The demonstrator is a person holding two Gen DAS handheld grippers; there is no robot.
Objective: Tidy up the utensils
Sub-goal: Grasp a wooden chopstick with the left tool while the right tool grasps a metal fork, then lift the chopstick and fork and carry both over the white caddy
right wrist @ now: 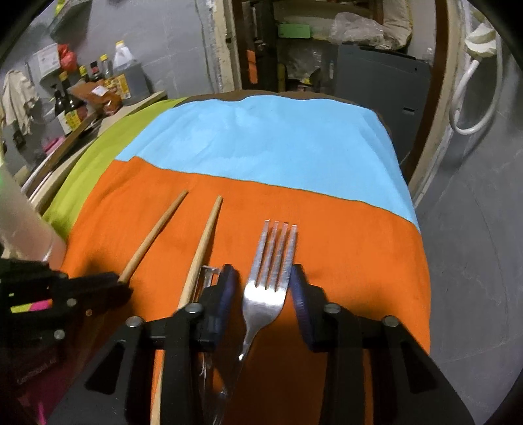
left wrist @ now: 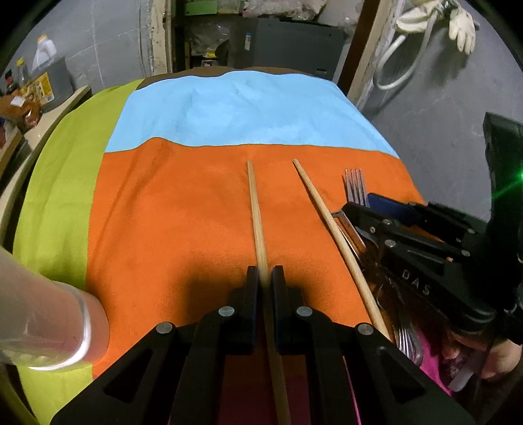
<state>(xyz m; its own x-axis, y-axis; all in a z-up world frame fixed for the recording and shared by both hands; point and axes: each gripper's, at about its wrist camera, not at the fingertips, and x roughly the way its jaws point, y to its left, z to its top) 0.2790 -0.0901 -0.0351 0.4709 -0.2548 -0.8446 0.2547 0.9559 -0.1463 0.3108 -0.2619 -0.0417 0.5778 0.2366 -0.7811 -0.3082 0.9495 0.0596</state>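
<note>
Left wrist view first: clutter rings the table, with a grey bin and plastic jug [left wrist: 44, 54] on a side shelf at far left, a dark cabinet [left wrist: 287, 45] behind, and a pale glove [left wrist: 462, 27] with white hose hanging at far right. An orange cloth [left wrist: 170, 222] covers the near half of the table, a light blue cloth [left wrist: 248, 111] the far half, a lime green cloth [left wrist: 65, 183] runs down the left edge. A gloved wrist [left wrist: 49, 327] crowds the near left corner.

Left gripper [left wrist: 264, 278] has its fingers clamped tight on a pale wooden chopstick [left wrist: 256, 209], which points away across the orange cloth. A second wooden chopstick [left wrist: 322, 209] lies just to its right, angled, free of any grip. The right gripper's black body fills the right side, covering most of the metal pieces under it.

Right wrist view: the right gripper [right wrist: 263, 291] straddles a four-tined steel fork [right wrist: 269, 278], tines pointing far, lying flat on the orange cloth. Its blue-padded fingers [right wrist: 228, 291] stand partly open on either side of the fork's head, and contact cannot be made out. A small metal utensil [right wrist: 209, 271] peeks out by the left finger, touching the second chopstick. Sauce bottles [right wrist: 70, 104] stand far left.
</note>
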